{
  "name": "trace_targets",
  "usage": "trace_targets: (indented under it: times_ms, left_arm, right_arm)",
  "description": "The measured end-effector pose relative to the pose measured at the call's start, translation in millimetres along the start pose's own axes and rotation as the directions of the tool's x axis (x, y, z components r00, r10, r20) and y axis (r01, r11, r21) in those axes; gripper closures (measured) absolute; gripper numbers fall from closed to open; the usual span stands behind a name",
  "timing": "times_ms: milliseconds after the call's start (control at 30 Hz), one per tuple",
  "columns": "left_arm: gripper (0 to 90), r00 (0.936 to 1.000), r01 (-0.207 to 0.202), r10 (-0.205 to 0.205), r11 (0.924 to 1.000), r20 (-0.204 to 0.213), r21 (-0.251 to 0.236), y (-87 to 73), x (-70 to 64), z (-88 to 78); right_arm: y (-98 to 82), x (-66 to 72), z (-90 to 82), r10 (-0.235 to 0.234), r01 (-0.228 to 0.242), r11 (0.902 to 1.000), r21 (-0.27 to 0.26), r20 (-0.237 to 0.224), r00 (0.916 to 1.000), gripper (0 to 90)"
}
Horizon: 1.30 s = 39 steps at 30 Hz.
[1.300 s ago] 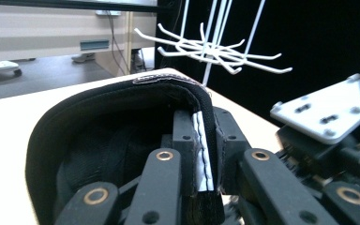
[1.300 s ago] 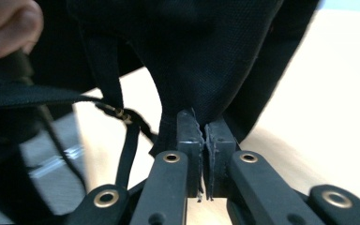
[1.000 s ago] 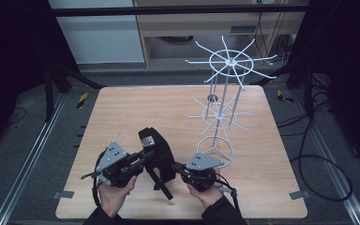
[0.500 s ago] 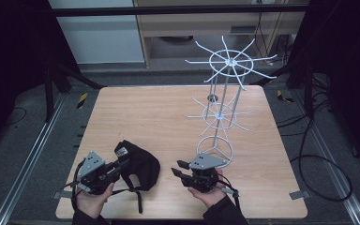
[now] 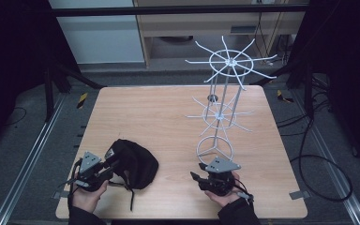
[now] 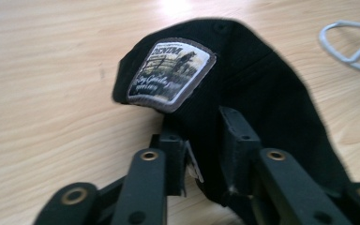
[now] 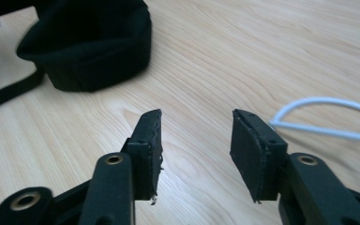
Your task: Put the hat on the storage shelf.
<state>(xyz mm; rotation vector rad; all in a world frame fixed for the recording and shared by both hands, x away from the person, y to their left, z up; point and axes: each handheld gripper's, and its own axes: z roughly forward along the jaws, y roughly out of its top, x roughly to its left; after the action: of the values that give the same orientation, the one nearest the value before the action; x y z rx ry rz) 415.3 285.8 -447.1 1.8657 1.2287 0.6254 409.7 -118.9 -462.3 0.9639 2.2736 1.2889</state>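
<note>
Between the left gripper's (image 5: 114, 163) just-opening jaws: one black cap (image 5: 133, 161), pads loosening. Right gripper (image 7: 196, 145) just opened, empty; one white rack (image 5: 225, 103) beside; wooden table (image 5: 159, 117).

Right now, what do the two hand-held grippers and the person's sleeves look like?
Both are black, each topped by a grey three-cornered plate. The left hand-held gripper and the right hand-held gripper have linked black arms with brass-coloured rivets and flat, blocky black pads with slightly frayed edges. A black cable trails from the right one. The sleeves are dark.
</note>
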Motion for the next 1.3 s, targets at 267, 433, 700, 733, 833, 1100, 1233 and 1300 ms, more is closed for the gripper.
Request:
trace_targets:
  times_ms: [267, 433, 700, 733, 833, 1100, 1233, 1300]
  left_arm:
    - [52.2, 0.9938, 0.071, -0.068, 0.9967, -0.089, 0.039, -10.0, 17.0, -11.1]
    - [43.7, 0.9872, 0.102, -0.094, 0.9928, -0.129, 0.062, -16.0, 26.5, -19.3]
    - [36.1, 0.9896, 0.070, -0.075, 0.9967, -0.123, -0.041, -8.0, 27.7, -35.4]
    - [36.5, 0.9923, 0.053, -0.058, 0.9974, -0.110, -0.050, -4.8, 26.9, -35.4]
    - [37.5, 0.9976, 0.012, -0.016, 0.9988, -0.067, -0.047, 7.4, 23.3, -30.5]
    - [37.4, 0.9839, -0.177, 0.174, 0.9818, 0.042, 0.070, 28.6, 3.1, 7.9]
    - [37.7, 0.9736, -0.222, 0.212, 0.9650, 0.085, 0.140, 26.8, 1.5, 27.1]
    - [37.9, 0.9728, -0.226, 0.214, 0.9586, 0.089, 0.173, 22.5, 2.6, 32.5]
  right_arm:
    - [-11.9, -13.0, -14.2, 0.020, -0.020, 0.9998, 0.007, 0.043, 0.9989, 51.1]
    - [-17.8, -20.0, -20.9, 0.042, -0.043, 0.9990, 0.014, 0.066, 0.9969, 50.8]
    - [-23.3, -31.3, -31.6, 0.063, -0.063, 0.9980, 0.000, 0.101, 0.9929, 50.1]
    - [-23.8, -32.2, -32.8, 0.069, -0.069, 0.9976, 0.000, 0.103, 0.9923, 50.1]
    - [-25.0, -35.1, -35.6, 0.070, -0.070, 0.9975, -0.002, 0.112, 0.9912, 50.1]
    - [-29.0, -39.4, -38.8, 0.067, -0.068, 0.9976, 0.011, 0.119, 0.9907, 50.2]
    - [-29.4, -39.4, -37.8, 0.064, -0.066, 0.9976, 0.020, 0.114, 0.9914, 50.1]
    - [-29.5, -39.1, -36.9, 0.059, -0.062, 0.9978, 0.024, 0.110, 0.9922, 50.1]
